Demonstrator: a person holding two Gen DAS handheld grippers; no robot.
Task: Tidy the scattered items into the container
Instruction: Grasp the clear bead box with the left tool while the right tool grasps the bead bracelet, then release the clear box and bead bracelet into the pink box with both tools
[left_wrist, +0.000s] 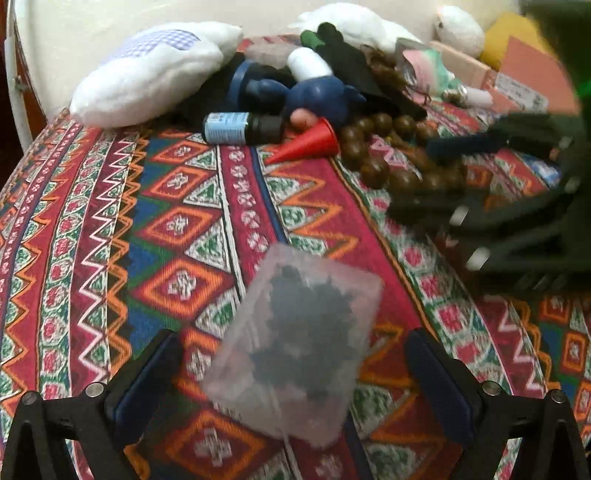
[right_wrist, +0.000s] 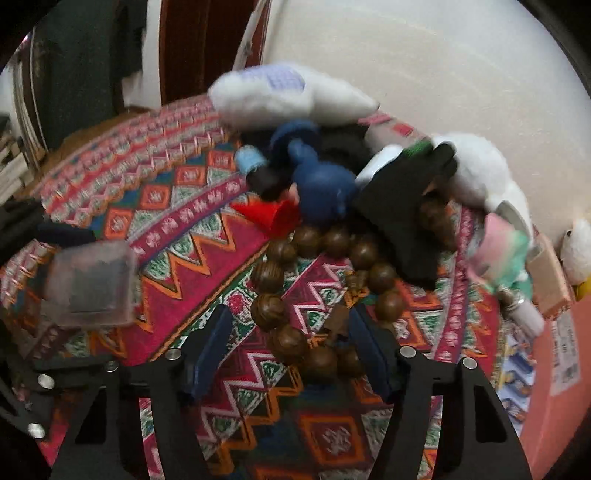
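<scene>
The frosted plastic box (left_wrist: 295, 350), dark bits inside, lies on the patterned cloth (left_wrist: 110, 221) between the spread fingers of the left gripper (left_wrist: 291, 373), untouched by either. Farther right, the wooden bead string (right_wrist: 314, 280) curls near the red cone (right_wrist: 273, 214); the right gripper (right_wrist: 291, 350) gapes wide around its near loop.

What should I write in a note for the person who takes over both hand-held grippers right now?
Left hand-held gripper: open, the frosted plastic box with dark contents between its fingers, not clamped.
Right hand-held gripper: open, over the brown wooden bead string, not gripping.
Red plastic cone, dark blue figure and blue-labelled dark bottle lie on the patterned cloth.
Container: not clearly in view. Everything seen here is left to tidy.
</scene>
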